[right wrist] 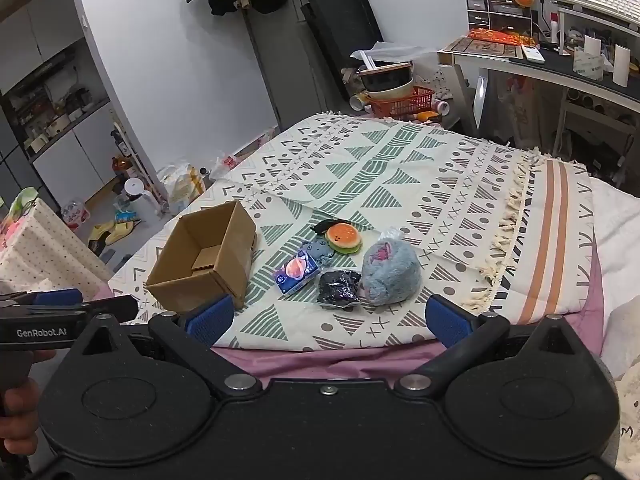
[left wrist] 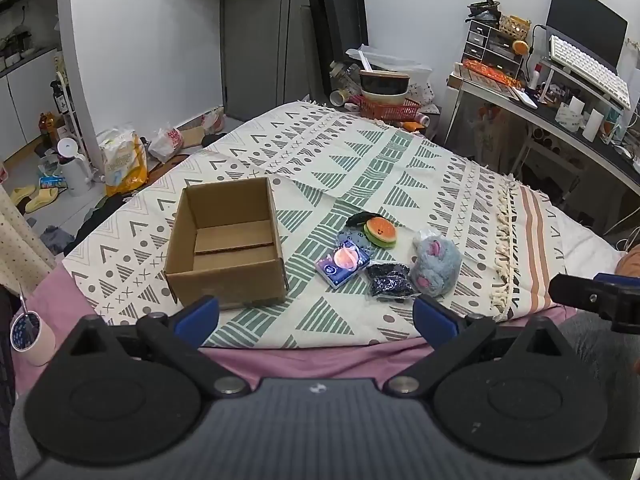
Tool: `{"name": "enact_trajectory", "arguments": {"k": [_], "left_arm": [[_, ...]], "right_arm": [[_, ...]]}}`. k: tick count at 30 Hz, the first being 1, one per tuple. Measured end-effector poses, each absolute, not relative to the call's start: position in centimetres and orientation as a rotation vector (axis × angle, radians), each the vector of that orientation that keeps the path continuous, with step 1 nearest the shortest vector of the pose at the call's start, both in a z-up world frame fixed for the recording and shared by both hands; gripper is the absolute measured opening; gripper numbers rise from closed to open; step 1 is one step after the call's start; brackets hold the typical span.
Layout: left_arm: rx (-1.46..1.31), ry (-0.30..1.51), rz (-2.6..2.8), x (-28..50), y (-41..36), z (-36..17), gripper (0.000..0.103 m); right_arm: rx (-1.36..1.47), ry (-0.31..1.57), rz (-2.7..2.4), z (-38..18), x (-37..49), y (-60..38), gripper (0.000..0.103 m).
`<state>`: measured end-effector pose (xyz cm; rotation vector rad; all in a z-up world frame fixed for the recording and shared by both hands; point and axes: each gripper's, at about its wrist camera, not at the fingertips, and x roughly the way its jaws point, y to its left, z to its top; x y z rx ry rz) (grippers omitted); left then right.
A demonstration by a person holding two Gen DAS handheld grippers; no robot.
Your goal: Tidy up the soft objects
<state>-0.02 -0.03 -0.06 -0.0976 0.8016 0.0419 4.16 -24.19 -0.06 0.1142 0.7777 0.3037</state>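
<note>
Left gripper [left wrist: 316, 316] gapes empty, cardboard box [left wrist: 226, 248] just ahead-left.

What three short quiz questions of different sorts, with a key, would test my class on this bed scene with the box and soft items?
1. True or false: the cardboard box already holds a soft item.
2. Multiple choice: the burger plush lies (A) inside the box, (B) on the patterned blanket to the right of the box, (C) on the floor.
3. Short answer: are the left hand-held gripper and right hand-held gripper open or shut?

Key: 1 false, the box is empty. 2 B. 3 Both open, holding nothing, short of the fluffy grey plush and the dark packet.
</note>
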Motion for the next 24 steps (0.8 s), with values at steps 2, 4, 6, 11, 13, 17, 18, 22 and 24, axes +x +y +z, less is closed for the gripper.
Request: {"name": "enact_trajectory", "arguments": {"k": [2, 4, 6, 11, 13, 17, 18, 22, 24], "left_arm": [[-0.098, 0.802, 0.043, -0.2, 0.0, -0.2, 0.102], [-0.095, 0.802, 0.041, -0.3, 0.1, -0.1, 0.102], [-0.095, 0.799, 0.041, -0.4, 0.1, -0.1, 0.102], [-0.098, 0.800, 0.041, -0.4, 0.4, -0.2, 0.102], [-0.094, 0.794, 0.043, -0.5, 0.1, 0.1, 0.102], [-0.106, 0.796, 0.052, -0.6, 0.1, 0.3, 0.102], [-0.106, 0.795, 0.049, -0.6, 0.1, 0.3, 0.102], [-0.101, 0.789, 0.047, -0.8, 0.1, 0.5, 0.102], [-0.104, 0.789, 0.047, -0.8, 0.1, 0.5, 0.102]], "right_arm": [[0.115, 0.776, 0.304, 0.0, 4.1, -24.2, 0.103], [0.116, 0.774, 0.304, -0.1, 4.2, -24.1, 0.103], [0.118, 0.771, 0.306, 0.3, 4.1, -23.3, 0.103], [0.133, 0.768, 0.311, 0.1, 4.0, -24.0, 0.103], [0.132, 0.765, 0.314, 0.1, 4.0, -24.1, 0.103], [0.133, 0.765, 0.317, 0.1, 4.0, -24.2, 0.103], [0.132, 0.764, 0.318, 0.1, 3.9, -24.2, 0.103], [0.130, 0.764, 0.319, 0.1, 3.9, -24.2, 0.103], [0.130, 0.764, 0.317, 0.1, 3.8, -24.2, 0.103]]}}
